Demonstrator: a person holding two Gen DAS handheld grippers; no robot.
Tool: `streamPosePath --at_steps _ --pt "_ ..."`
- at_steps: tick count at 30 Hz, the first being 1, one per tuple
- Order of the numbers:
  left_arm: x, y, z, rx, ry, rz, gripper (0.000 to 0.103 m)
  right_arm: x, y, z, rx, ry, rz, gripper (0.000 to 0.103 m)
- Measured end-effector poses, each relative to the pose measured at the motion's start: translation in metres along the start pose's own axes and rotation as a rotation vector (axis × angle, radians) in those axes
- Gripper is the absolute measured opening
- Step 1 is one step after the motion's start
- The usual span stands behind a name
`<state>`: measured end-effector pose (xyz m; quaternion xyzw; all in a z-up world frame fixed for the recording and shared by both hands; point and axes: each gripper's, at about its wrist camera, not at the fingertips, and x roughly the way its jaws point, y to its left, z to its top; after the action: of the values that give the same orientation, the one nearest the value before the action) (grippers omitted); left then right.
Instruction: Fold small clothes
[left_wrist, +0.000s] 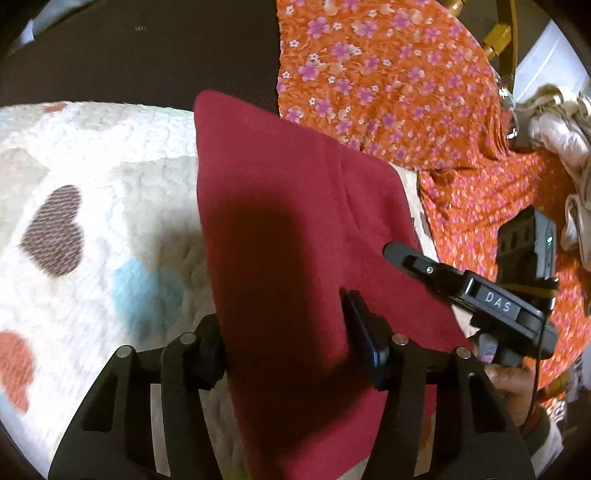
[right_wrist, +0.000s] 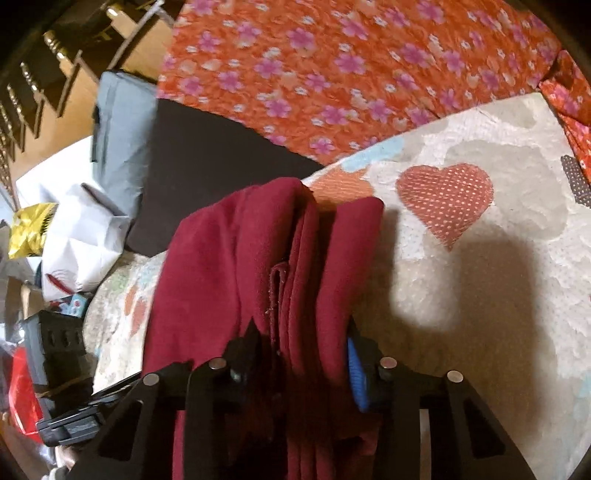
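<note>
A dark red garment (left_wrist: 295, 229) hangs lifted above a white quilt with coloured hearts (left_wrist: 92, 206). My left gripper (left_wrist: 284, 332) is shut on one edge of it, the cloth draped between and over the fingers. My right gripper (right_wrist: 299, 354) is shut on several bunched folds of the same red garment (right_wrist: 258, 251), which hangs forward over the quilt (right_wrist: 480, 295). The right gripper also shows in the left wrist view (left_wrist: 443, 280), close at the right, beside the cloth.
An orange floral cloth (left_wrist: 388, 81) lies behind the quilt; it also shows in the right wrist view (right_wrist: 332, 66). A dark mat (right_wrist: 207, 173), a grey cushion (right_wrist: 122, 136) and white bags with clutter (right_wrist: 74, 236) are at the left. White laundry (left_wrist: 557, 136) sits far right.
</note>
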<state>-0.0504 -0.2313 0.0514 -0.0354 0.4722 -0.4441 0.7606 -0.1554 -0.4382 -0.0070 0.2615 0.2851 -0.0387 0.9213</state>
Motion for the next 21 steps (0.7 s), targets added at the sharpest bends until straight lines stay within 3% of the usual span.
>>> streamPosePath --at_steps 8,14,21 --pt "-0.067 -0.015 -0.067 0.002 0.041 0.059 0.056 -0.042 0.036 -0.062 0.004 0.06 0.072 0.038" --pt "-0.084 -0.009 -0.106 -0.05 0.063 0.101 0.056 -0.05 0.053 -0.106 0.011 0.106 0.085 0.038" --pt "-0.08 -0.013 -0.12 -0.025 0.026 0.201 0.061 -0.057 0.049 -0.118 0.044 0.11 -0.011 0.046"
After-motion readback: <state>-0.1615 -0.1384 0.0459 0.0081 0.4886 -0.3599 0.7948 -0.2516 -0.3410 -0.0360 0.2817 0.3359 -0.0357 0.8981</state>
